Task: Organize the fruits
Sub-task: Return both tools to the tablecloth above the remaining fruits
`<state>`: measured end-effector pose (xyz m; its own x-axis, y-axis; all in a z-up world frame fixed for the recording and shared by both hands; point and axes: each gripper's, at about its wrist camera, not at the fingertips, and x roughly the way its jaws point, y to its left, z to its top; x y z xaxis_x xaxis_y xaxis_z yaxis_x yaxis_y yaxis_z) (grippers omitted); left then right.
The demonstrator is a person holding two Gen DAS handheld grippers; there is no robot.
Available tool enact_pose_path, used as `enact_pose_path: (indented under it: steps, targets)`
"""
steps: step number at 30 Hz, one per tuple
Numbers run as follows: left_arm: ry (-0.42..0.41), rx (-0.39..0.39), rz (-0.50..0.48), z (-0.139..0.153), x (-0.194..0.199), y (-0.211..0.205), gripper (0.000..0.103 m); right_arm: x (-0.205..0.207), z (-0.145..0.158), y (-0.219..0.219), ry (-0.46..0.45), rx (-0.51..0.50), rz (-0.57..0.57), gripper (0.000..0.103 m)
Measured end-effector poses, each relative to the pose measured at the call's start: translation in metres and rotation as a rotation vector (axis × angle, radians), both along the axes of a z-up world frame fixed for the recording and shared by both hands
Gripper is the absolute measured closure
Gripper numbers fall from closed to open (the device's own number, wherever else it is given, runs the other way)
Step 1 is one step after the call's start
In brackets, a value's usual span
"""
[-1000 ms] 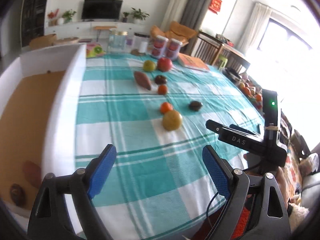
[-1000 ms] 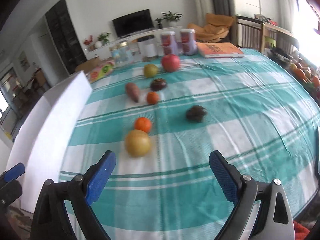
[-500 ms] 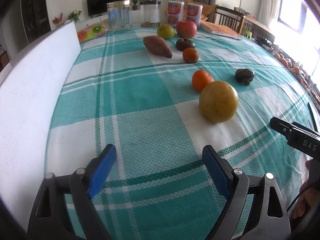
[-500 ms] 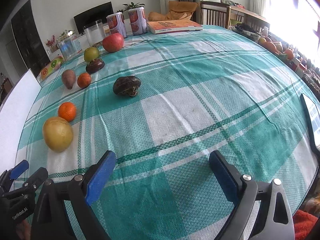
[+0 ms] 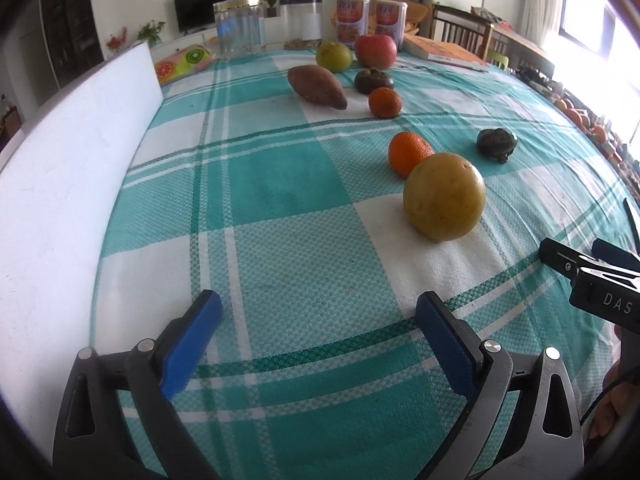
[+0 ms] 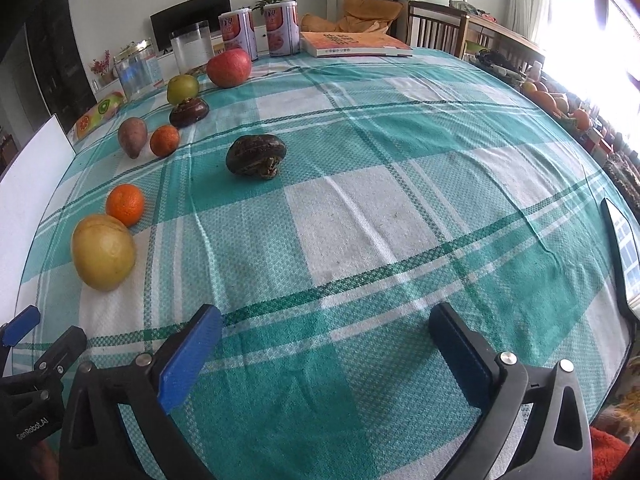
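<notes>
Several fruits lie on the teal checked tablecloth. A large yellow fruit (image 5: 443, 196) (image 6: 103, 252) is nearest, with an orange (image 5: 409, 152) (image 6: 125, 204) just behind it. A dark wrinkled fruit (image 5: 497, 144) (image 6: 256, 155) lies to the right. Farther back are a sweet potato (image 5: 317, 87), a small orange (image 5: 384, 101), a dark mangosteen (image 5: 373, 80), a green fruit (image 5: 333, 56) and a red apple (image 5: 375, 51). My left gripper (image 5: 318, 316) is open and empty, low over the cloth, short of the yellow fruit. My right gripper (image 6: 326, 334) is open and empty, well short of the dark fruit.
A white box wall (image 5: 68, 184) stands along the left edge. Two red cans (image 6: 258, 32), clear jars (image 5: 239, 26) and a book (image 6: 354, 44) stand at the far end. A dark flat device (image 6: 620, 248) lies at the right edge. The right gripper's tips (image 5: 592, 268) show beside the left view.
Both grippers have dropped low and moved forward toward the fruits. The left view has swung right, from above the white box to the cloth. Both stay open.
</notes>
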<state>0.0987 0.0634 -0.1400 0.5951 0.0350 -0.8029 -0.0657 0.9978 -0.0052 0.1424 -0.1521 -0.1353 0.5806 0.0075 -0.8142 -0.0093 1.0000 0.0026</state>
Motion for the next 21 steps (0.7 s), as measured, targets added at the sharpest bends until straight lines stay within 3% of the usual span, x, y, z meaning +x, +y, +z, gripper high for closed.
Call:
enact_pose_path:
  steps: [21]
  targets:
    - [0.001, 0.000, 0.000, -0.0003, 0.0007, -0.0001, 0.004, -0.0004, -0.0001, 0.0006, 0.001, -0.005, 0.001, 0.000]
